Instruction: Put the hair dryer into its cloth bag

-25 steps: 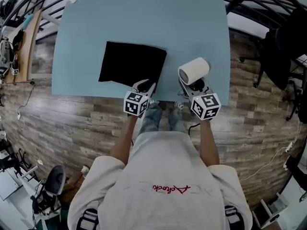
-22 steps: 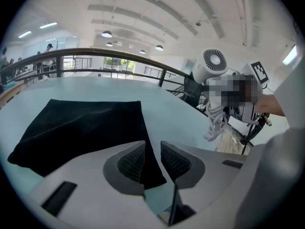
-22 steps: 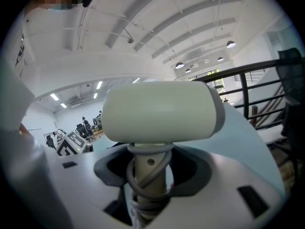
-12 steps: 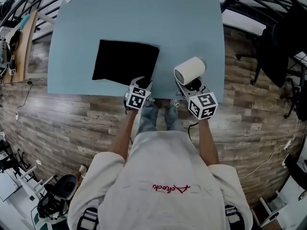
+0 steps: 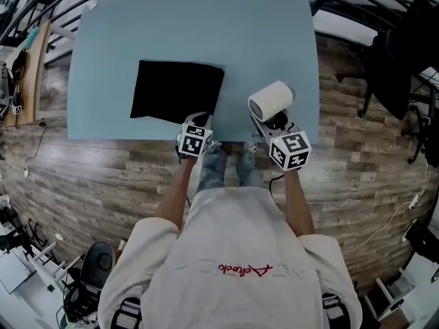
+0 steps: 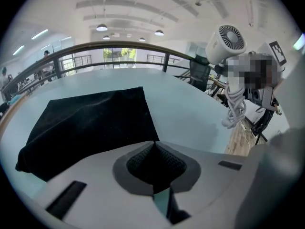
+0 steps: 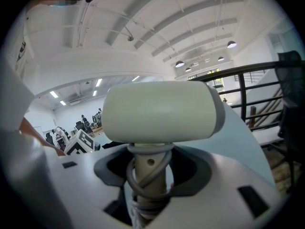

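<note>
Head view: a black cloth bag (image 5: 175,91) lying flat on the pale blue worktop (image 5: 206,26), left of middle and close to the front edge. At its near right corner, the left hand-held gripper (image 5: 200,118), tipped steeply down.

Left gripper view: jaws closing, tips all but together, pinching the edge of that corner, with the dark cloth spreading away to the left.

Right of the bag and clear of it, the cream hair dryer (image 5: 271,100), raised over the worktop's near right part in the right hand-held gripper (image 5: 273,120).

Right gripper view: clamped at a middling width round the upright handle (image 7: 148,168), with the pale cord (image 7: 143,187) wound about it and the barrel lying crosswise above the jaws.

From the left gripper view, rear grille turned toward the camera and a loop of cord dangling beneath.
</note>
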### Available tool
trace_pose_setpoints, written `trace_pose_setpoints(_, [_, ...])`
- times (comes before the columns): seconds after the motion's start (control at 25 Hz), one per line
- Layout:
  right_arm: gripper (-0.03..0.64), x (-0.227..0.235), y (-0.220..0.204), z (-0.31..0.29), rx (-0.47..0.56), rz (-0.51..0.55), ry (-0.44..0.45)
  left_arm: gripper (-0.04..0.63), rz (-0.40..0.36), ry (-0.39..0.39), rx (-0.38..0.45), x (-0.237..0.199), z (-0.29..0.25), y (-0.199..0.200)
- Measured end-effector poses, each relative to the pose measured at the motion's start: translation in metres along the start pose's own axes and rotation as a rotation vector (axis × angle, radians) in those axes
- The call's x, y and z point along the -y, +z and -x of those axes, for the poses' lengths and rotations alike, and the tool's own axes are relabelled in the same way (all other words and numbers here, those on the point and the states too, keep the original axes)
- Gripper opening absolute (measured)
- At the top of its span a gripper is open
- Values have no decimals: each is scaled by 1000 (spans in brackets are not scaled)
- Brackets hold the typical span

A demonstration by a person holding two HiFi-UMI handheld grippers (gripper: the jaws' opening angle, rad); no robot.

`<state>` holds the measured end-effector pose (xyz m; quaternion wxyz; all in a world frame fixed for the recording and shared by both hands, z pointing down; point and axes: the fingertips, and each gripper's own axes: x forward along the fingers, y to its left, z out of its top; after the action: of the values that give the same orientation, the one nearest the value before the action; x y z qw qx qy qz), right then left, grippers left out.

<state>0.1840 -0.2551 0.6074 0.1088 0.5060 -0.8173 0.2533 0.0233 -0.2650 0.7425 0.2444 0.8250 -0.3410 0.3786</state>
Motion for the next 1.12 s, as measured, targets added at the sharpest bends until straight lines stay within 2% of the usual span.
trace_pose_setpoints(0.2, [229, -1, -5, -4, -22, 16, 5, 12, 13, 13, 50, -3, 8, 8])
trace_pose_setpoints(0.68, [229, -17, -11, -27, -122, 121, 67, 11, 112, 38, 228, -13, 55, 45])
trace_pose_setpoints(1.12, [229, -51, -29, -73, -340, 250, 189, 11, 158, 56, 314, -25, 78, 60])
